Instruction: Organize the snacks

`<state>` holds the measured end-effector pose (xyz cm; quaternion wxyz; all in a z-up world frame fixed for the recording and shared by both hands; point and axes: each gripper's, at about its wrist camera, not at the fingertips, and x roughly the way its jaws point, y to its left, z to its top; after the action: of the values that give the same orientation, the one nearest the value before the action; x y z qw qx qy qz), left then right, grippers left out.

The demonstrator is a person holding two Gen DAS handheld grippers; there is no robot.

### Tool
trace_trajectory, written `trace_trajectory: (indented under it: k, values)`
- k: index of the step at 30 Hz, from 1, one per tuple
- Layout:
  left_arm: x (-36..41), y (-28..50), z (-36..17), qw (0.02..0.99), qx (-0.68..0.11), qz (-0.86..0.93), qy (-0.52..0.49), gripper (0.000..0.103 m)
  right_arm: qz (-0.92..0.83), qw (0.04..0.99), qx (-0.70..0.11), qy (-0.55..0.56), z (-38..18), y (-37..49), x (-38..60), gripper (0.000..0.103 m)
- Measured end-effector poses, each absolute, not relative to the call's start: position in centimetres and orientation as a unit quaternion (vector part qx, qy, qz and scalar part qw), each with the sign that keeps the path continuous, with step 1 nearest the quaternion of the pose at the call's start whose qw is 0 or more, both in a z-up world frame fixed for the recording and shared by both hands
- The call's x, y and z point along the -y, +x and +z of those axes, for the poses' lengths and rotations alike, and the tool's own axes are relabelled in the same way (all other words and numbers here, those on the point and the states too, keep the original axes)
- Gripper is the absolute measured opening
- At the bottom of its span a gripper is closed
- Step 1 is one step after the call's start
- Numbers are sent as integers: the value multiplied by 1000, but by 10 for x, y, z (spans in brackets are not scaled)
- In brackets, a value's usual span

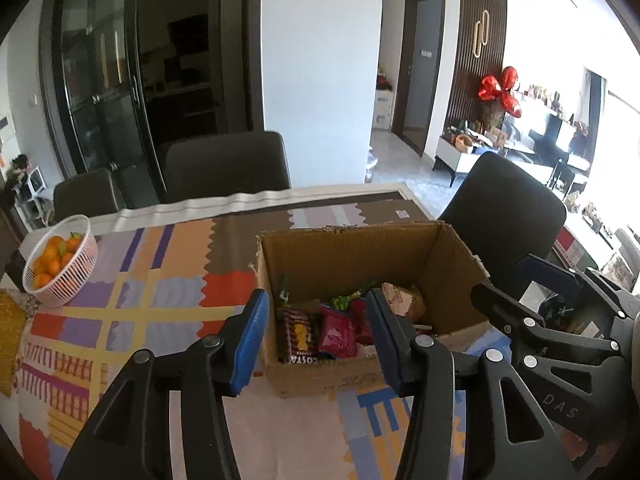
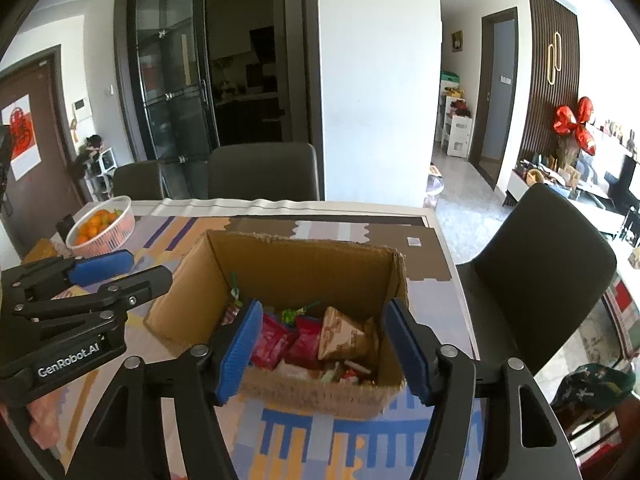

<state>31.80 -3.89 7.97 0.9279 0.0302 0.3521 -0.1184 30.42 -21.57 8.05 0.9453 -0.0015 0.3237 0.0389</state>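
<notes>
An open cardboard box [image 1: 352, 244] stands on the patterned tablecloth and also shows in the right wrist view [image 2: 296, 264]. Inside lie several snack packets: a magenta packet [image 1: 336, 334], a striped Costa packet [image 1: 298, 334], red packets [image 2: 280, 340] and a tan paper bag [image 2: 340, 336]. My left gripper [image 1: 318, 340] is open and empty, held above the box's near left edge. My right gripper [image 2: 326, 348] is open and empty, held above the box's near wall. The right gripper also shows at the right of the left wrist view [image 1: 560, 320].
A white basket of oranges [image 1: 60, 264] stands at the table's far left [image 2: 100, 228]. Dark chairs stand behind the table [image 1: 228, 166] and at its right end [image 2: 536, 276]. The table's right edge [image 2: 452, 260] lies close to the box.
</notes>
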Motion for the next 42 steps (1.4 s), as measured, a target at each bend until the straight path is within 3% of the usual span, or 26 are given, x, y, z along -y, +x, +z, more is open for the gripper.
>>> trace_trajectory:
  k: [13,28,42]
  values:
    - [23,222,84,947,-303,-98,38,68,29,962,-272,3,94,215,215,84]
    - [10,133,65,953,-286,-92,39,84,8,967,-254,-21,78,120,212,88]
    - [5,79,66,956,-276,-90,46,91,16,969,-246,-22,75,64,204,88]
